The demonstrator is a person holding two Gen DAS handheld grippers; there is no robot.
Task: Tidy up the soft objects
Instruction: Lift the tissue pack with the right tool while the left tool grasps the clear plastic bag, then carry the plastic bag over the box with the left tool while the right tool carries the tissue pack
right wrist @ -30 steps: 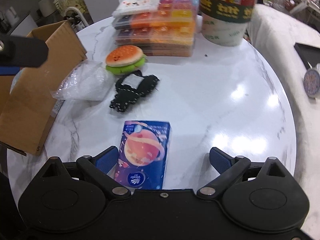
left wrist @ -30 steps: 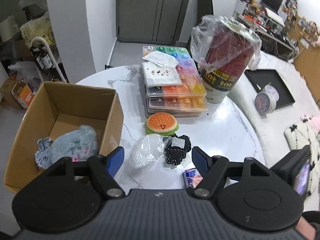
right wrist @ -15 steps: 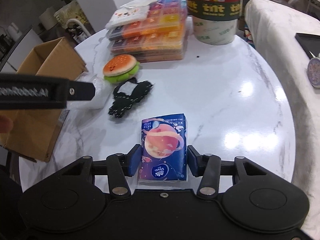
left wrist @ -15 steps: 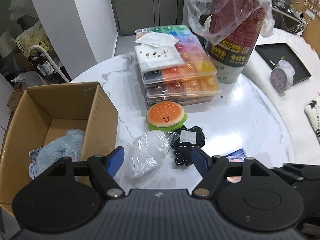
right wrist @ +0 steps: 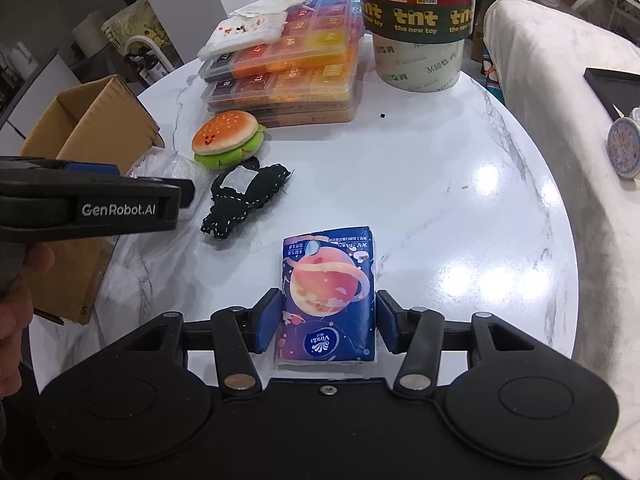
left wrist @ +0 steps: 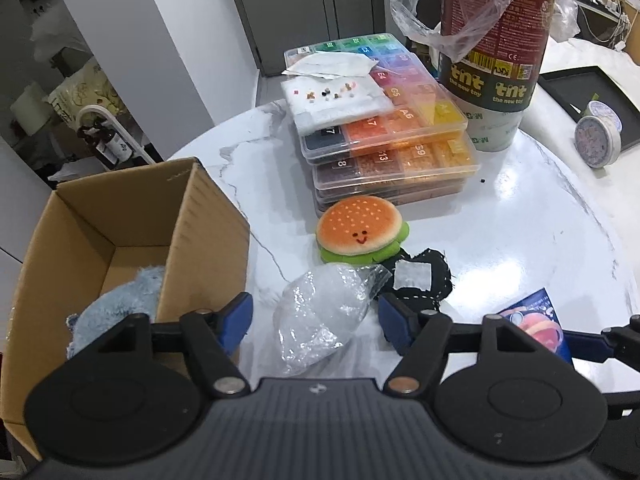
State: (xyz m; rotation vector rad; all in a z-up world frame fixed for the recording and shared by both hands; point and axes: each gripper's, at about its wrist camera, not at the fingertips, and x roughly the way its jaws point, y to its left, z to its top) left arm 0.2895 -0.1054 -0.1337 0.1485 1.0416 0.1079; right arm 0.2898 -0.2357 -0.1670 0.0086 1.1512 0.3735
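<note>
Left gripper (left wrist: pixel 316 318) closing around crumpled plastic bag (left wrist: pixel 324 312), beside cardboard box (left wrist: pixel 120 216).

— Where do we have the cardboard box (left wrist: pixel 120 216)?

— At the table's (right wrist: pixel 400 168) left edge, with a plush toy (left wrist: pixel 120 304) in it. Just right of the box lies the crumpled plastic bag (left wrist: pixel 324 312), between the left gripper's (left wrist: pixel 316 316) closing jaws.

— And behind the bag?

— The burger plush (left wrist: pixel 360 228), with the dark fabric piece (left wrist: pixel 424 280) just beside it on the right. Behind the burger we see the stacked bead cases (left wrist: pixel 392 148), a cloth (left wrist: pixel 340 100) on top, and the large tub (left wrist: pixel 496 60) to their right.

— The tissue pack (right wrist: pixel 328 296)?

— Nearest us, right of the bag, pressed between the right gripper's (right wrist: pixel 326 326) pads.
</note>
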